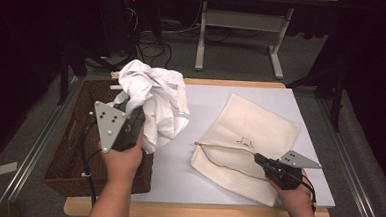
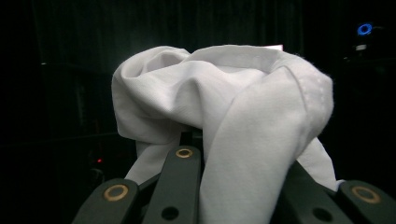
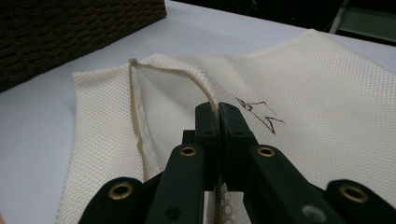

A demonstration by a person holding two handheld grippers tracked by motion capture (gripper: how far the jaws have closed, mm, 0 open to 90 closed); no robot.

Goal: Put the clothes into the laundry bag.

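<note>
A crumpled white garment (image 1: 154,99) hangs in the air over the table's left part, with my left gripper (image 1: 131,110) shut on it from below. In the left gripper view the cloth (image 2: 224,112) drapes over the jaws and hides the right one. A cream mesh bag (image 1: 252,129) with a small dark mark lies flat on the table at the right. My right gripper (image 1: 257,158) is shut on the corded rim of the bag's mouth near its front edge. In the right gripper view the jaws (image 3: 218,109) pinch the cord (image 3: 196,77), which is raised slightly off the lower layer.
A dark wicker basket (image 1: 74,147) stands against the table's left side, partly under my left hand. The pale table top (image 1: 177,178) has a wooden front edge. Desk legs and cables stand on the floor beyond the far edge.
</note>
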